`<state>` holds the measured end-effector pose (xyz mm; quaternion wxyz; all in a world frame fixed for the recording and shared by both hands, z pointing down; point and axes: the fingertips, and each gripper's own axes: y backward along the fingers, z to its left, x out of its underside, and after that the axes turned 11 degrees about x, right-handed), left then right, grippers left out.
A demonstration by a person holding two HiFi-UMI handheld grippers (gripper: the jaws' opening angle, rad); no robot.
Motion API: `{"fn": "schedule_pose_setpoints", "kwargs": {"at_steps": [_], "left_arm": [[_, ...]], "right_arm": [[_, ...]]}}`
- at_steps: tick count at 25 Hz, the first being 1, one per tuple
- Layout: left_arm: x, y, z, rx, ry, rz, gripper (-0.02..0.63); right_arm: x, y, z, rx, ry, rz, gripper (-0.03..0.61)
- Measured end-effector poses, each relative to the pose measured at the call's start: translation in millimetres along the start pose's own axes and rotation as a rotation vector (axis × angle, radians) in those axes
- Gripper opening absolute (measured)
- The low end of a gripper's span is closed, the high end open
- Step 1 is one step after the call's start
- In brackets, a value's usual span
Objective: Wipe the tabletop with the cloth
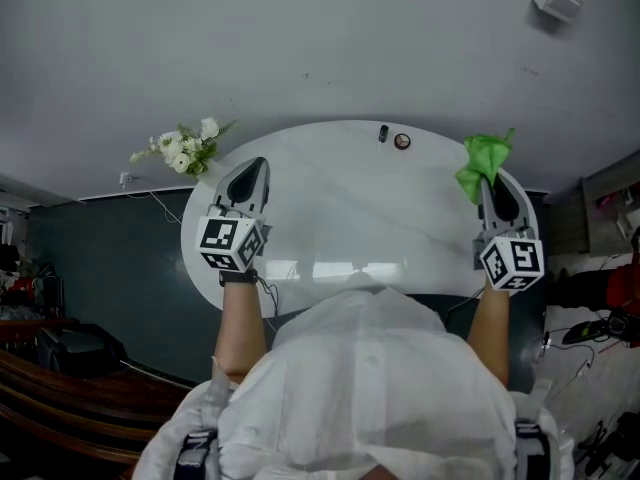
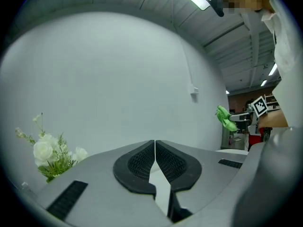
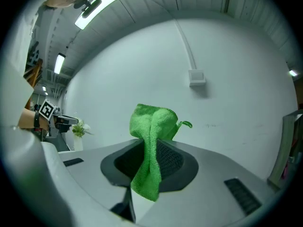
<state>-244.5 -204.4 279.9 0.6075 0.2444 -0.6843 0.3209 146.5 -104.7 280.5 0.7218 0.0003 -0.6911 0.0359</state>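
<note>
A green cloth [image 1: 482,162] is pinched in my right gripper [image 1: 487,185], bunched above the jaws and held up over the right end of the white oval tabletop [image 1: 350,218]. In the right gripper view the cloth [image 3: 151,145] hangs down between the dark pads. My left gripper [image 1: 247,181] is over the table's left end, shut with nothing between its jaws; in the left gripper view its pads [image 2: 139,167] meet at the tips. The cloth [image 2: 225,118] shows small at the right there.
White flowers [image 1: 185,148] stand at the table's far left edge. Two small dark objects [image 1: 393,138] lie at the far middle edge. A grey wall rises behind the table; dark floor and clutter lie to either side.
</note>
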Motion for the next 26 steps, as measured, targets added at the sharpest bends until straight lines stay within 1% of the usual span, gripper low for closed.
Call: {"fn": "schedule_pose_setpoints", "kwargs": {"at_steps": [4, 7, 10, 19, 26], "left_arm": [[-16.9, -1.2, -5.7, 0.018, -0.025, -0.033, 0.02], [-22.8, -1.9, -6.6, 0.027, -0.038, -0.043, 0.02], [-21.6, -2.6, -6.9, 0.03, -0.04, -0.038, 0.02], [-17.4, -0.1, -6.4, 0.038, -0.037, -0.026, 0.02], [-17.8, -0.4, -8.5, 0.045, -0.039, -0.024, 0.02]], "right_arm": [[-9.9, 5.5, -2.1, 0.019, 0.019, -0.017, 0.072], [-16.3, 7.4, -1.8, 0.026, 0.042, -0.032, 0.072], [-18.1, 8.5, -2.0, 0.029, 0.061, -0.036, 0.072], [-16.9, 11.1, -1.5, 0.037, 0.071, -0.027, 0.072], [-20.5, 11.8, -0.4, 0.04, 0.114, -0.027, 0.072]]}}
